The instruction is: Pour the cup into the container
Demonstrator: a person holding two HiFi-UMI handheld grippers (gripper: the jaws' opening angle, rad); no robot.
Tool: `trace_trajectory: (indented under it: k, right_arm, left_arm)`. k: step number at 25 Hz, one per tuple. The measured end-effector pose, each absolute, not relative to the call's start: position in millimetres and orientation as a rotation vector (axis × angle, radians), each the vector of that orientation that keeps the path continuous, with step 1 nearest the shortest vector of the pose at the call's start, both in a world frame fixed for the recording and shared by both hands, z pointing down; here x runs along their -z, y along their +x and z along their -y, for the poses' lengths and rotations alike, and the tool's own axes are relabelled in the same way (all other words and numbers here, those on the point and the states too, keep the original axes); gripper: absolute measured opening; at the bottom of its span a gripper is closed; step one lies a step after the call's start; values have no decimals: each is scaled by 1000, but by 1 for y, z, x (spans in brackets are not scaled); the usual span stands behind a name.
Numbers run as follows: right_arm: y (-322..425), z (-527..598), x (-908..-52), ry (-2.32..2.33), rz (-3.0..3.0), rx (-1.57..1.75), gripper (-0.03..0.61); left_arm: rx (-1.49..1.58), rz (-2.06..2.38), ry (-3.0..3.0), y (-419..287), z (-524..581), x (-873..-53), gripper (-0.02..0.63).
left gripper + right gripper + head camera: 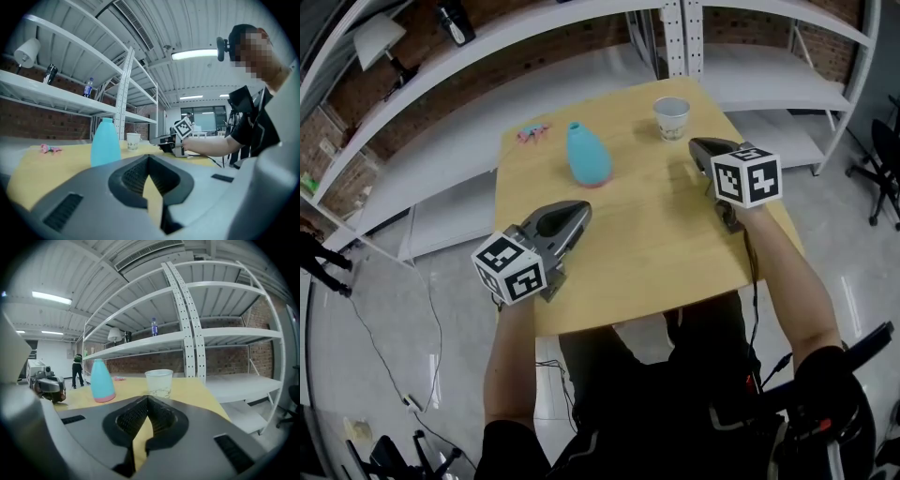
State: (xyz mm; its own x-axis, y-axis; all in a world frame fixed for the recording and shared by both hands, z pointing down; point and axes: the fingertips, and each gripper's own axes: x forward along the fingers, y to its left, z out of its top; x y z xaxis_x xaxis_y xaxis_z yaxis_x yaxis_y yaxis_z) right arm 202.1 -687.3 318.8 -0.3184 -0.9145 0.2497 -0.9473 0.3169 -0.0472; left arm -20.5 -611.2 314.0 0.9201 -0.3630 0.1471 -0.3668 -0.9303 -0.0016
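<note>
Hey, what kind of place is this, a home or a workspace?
Probably a workshop or lab storeroom: long white metal shelving against a bare brick wall, strip lights overhead, and a plain wooden table.

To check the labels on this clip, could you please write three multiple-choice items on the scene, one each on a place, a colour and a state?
1. Where does the cup stand?
A. At the far side of the table, ahead of the right gripper
B. At the table's near edge
C. On a shelf

2. What colour is the container?
A. Red
B. Light blue
C. Green

3. How is the right gripper?
A. Shut and empty
B. Shut on the cup
C. Open around the container

Answers:
1. A: the right gripper view shows the cup upright just beyond the jaws.
2. B: all three views show it light blue.
3. A: the jaw tips meet with nothing between them.
</note>
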Motion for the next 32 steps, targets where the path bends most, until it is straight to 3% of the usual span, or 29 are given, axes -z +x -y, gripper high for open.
trace_trajectory:
  k: [10,22,32]
  right_arm:
    - [193,537,-327,1643,2411,-236,2]
    - [143,298,-302,1582,2515,-148,3]
    - [149,131,-293,1583,2511,-62,3]
  left_arm:
    - [-213,756,3000,-18,505,-316,2]
    - [-51,973,2951,-55,275,-283,2]
    - [-54,904,3028,-8,81,-286,2]
